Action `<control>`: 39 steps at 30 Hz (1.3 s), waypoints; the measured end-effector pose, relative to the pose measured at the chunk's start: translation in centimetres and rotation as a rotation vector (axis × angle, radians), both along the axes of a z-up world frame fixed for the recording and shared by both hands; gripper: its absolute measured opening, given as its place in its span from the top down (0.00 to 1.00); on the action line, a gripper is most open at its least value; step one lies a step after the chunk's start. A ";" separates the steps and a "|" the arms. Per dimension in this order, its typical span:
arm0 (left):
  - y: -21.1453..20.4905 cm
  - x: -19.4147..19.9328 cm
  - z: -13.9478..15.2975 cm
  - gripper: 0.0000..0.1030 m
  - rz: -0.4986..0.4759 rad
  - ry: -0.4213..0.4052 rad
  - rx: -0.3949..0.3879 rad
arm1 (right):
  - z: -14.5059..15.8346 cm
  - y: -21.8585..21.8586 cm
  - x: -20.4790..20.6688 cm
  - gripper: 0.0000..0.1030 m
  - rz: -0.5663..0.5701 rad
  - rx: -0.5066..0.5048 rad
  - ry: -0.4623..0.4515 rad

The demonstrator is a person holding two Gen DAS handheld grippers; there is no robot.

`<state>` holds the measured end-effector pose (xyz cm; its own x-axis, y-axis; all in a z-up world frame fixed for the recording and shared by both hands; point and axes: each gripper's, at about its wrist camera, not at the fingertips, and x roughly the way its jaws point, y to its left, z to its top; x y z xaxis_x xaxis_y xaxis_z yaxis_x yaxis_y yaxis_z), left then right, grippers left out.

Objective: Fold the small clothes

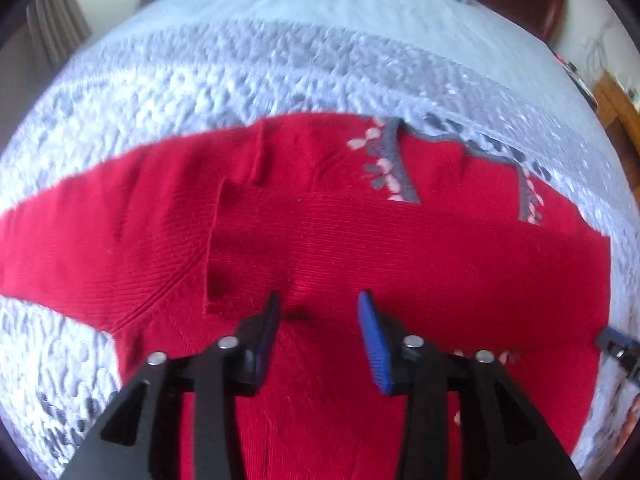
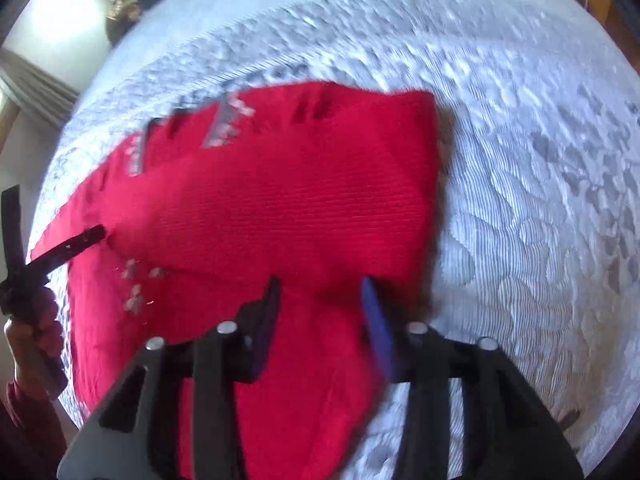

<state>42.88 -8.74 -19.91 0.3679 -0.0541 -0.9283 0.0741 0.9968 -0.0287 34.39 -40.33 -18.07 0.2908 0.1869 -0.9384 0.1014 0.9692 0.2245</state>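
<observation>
- A bed under a pale quilted bedspread [image 1: 168, 92] serves as my folding surface, giving the knit a broad, soft base
- The red sweater [image 1: 320, 240] lies flat on that bedspread, one sleeve already laid across its body, grey flowered trim [image 1: 394, 160] at its far edge
- My left claw [image 1: 320, 332] hangs spread above the sweater's near part, holding nothing
- My right claw [image 2: 320, 312], likewise parted and empty, hovers over the sweater's right near corner, I judge to lift that edge for the next fold
</observation>
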 end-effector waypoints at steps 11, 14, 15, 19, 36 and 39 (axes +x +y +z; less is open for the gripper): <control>-0.1 -1.0 -0.9 0.56 0.011 0.010 -0.003 | -1.4 -1.2 -1.2 0.58 -0.056 0.064 0.016; 1.3 -4.2 0.4 0.53 0.003 0.012 -0.046 | 0.5 -0.4 -4.4 0.52 -0.026 0.118 -0.014; 1.6 -5.3 0.7 0.53 -0.006 0.004 -0.037 | 0.9 0.1 -5.6 0.52 -0.010 0.120 -0.020; 3.8 -11.4 1.8 0.52 -0.043 -0.013 -0.045 | 1.5 4.2 -11.5 0.52 0.111 0.144 -0.019; 15.6 -13.6 2.6 0.44 0.143 0.021 -0.129 | 1.5 9.7 -14.9 0.48 0.084 0.107 -0.007; 24.9 -11.3 3.1 0.45 0.339 0.006 -0.058 | 2.3 10.9 -14.5 0.48 0.119 0.103 -0.025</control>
